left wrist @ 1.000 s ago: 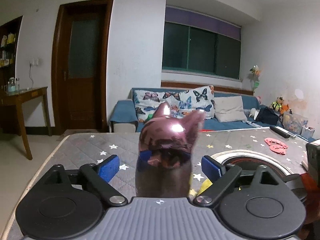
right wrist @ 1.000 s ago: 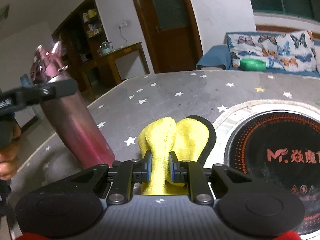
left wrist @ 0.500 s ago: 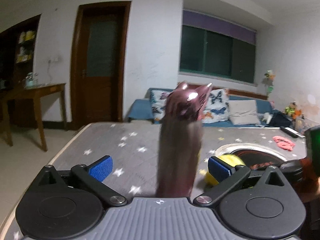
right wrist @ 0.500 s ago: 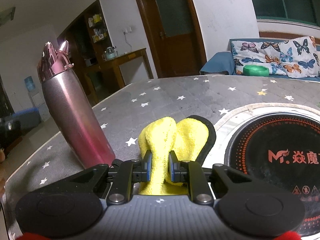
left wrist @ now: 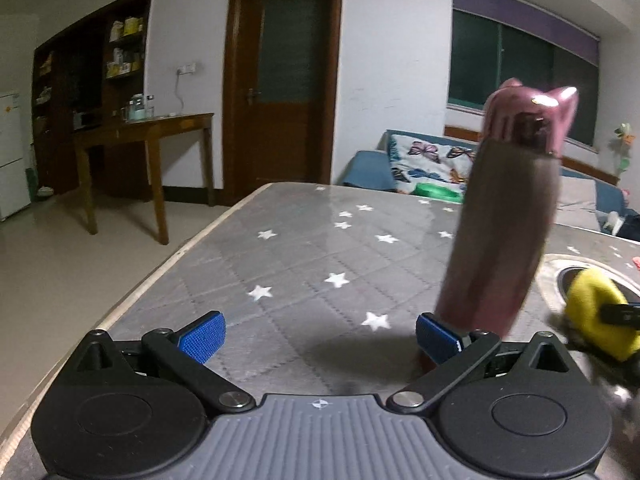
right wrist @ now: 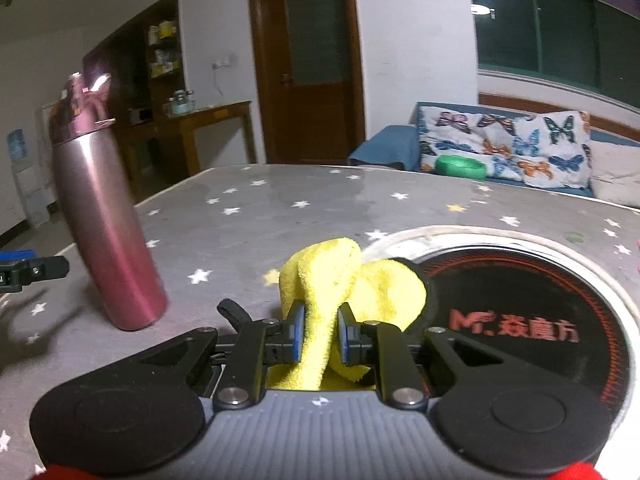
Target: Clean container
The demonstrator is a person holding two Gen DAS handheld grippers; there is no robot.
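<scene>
Bottle [left wrist: 504,216] is what I am seeing first through the left wrist camera: the pink metal flask with its eared cap is standing upright on the grey star-patterned table [left wrist: 304,256], right of centre, its base just beyond my right-hand blue pad. I am holding the left gripper [left wrist: 320,334] spread wide, nothing between the pads, so the bottle is standing free. At the far right edge the yellow cloth [left wrist: 596,316] is showing, pinched in the tip of the other tool. Through the right wrist camera I am looking at the same bottle [right wrist: 106,216] standing alone at the left on the table [right wrist: 304,216], clear of any finger, with the tip of the left tool just beside it at the frame's left edge. I am keeping the right gripper [right wrist: 320,340] narrow and clamped on the folded yellow cloth [right wrist: 344,280], which is bunching up in front of the pads near the round black hob [right wrist: 540,308]. I am judging that the step in hand is the wipe itself, not yet begun. The next move is calling for the cloth to travel left until it is pressing on the bottle's wall, and since a tall narrow flask is liable to tip under a sideways push, I am expecting to steady it with the left tool first.
</scene>
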